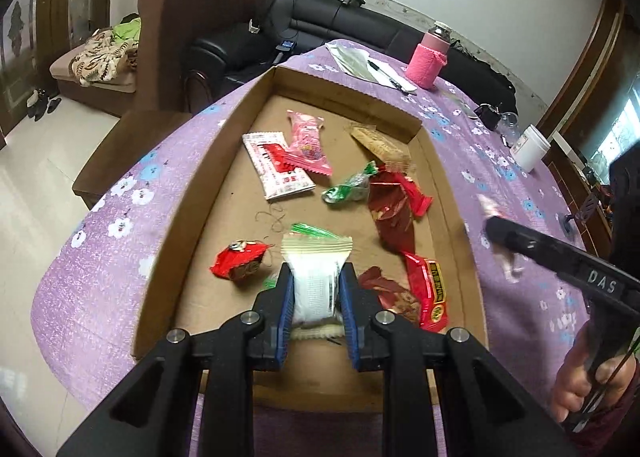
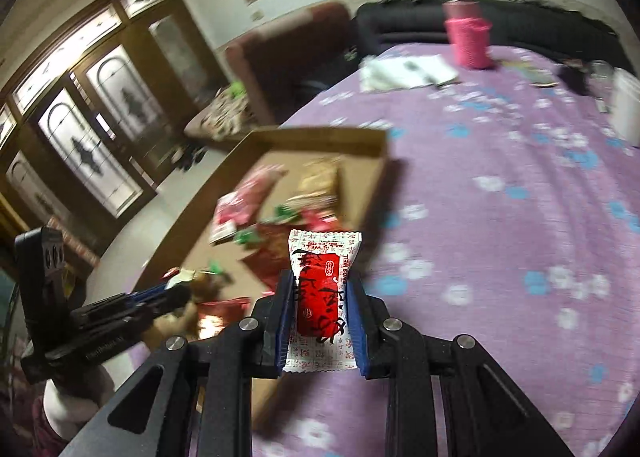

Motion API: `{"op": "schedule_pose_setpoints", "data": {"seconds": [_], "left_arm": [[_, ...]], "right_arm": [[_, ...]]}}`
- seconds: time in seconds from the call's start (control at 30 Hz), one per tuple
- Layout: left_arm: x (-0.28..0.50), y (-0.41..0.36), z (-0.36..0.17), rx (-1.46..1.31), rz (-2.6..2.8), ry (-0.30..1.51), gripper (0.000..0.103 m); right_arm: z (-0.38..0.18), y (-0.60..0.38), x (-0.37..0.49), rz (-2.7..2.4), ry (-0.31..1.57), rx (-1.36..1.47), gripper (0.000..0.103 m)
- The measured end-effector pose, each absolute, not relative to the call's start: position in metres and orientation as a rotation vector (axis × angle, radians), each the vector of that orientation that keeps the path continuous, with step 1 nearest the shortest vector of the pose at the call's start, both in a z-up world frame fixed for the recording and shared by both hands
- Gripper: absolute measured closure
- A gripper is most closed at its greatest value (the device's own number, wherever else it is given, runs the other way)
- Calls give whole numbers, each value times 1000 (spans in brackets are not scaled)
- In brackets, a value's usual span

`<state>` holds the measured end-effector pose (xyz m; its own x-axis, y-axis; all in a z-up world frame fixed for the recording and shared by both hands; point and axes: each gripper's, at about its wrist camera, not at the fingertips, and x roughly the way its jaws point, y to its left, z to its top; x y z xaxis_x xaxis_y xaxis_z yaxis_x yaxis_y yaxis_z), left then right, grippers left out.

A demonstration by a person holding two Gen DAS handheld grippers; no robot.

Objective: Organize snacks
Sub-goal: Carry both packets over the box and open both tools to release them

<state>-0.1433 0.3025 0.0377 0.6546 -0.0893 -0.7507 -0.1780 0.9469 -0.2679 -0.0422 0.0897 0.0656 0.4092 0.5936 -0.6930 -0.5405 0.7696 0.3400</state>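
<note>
A shallow cardboard tray (image 1: 192,193) lies on the purple flowered tablecloth and holds several wrapped snacks. My left gripper (image 1: 316,277) is shut on a white snack packet (image 1: 314,285) and holds it over the tray's near end. Near it in the tray lie a red candy (image 1: 240,265), a red bar (image 1: 430,293) and a red-and-white packet (image 1: 276,165). My right gripper (image 2: 320,281) is shut on a red-and-white snack packet (image 2: 324,289), held above the cloth just right of the tray (image 2: 372,185). The left gripper's body (image 2: 100,317) shows at the left of the right wrist view.
At the table's far end stand a pink-sleeved bottle (image 1: 430,57), papers with a pen (image 1: 372,67) and a white tub (image 1: 532,147). A brown armchair (image 1: 176,37) and a black sofa (image 1: 332,25) stand behind the table. The right gripper's body (image 1: 560,261) reaches in from the right.
</note>
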Motion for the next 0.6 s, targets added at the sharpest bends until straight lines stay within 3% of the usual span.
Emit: {"op": "schedule_pose_setpoints", "data": {"seconds": [0.17, 0.33, 0.6], "left_arm": [[-143, 312, 32, -358, 59, 870, 82], [-151, 318, 39, -390, 30, 833, 62], [-162, 327, 57, -432, 17, 771, 54]], "right_arm": [[53, 136, -42, 797, 954, 42, 75], [45, 172, -40, 848, 987, -5, 75], [33, 209, -19, 823, 1012, -95, 74]]}}
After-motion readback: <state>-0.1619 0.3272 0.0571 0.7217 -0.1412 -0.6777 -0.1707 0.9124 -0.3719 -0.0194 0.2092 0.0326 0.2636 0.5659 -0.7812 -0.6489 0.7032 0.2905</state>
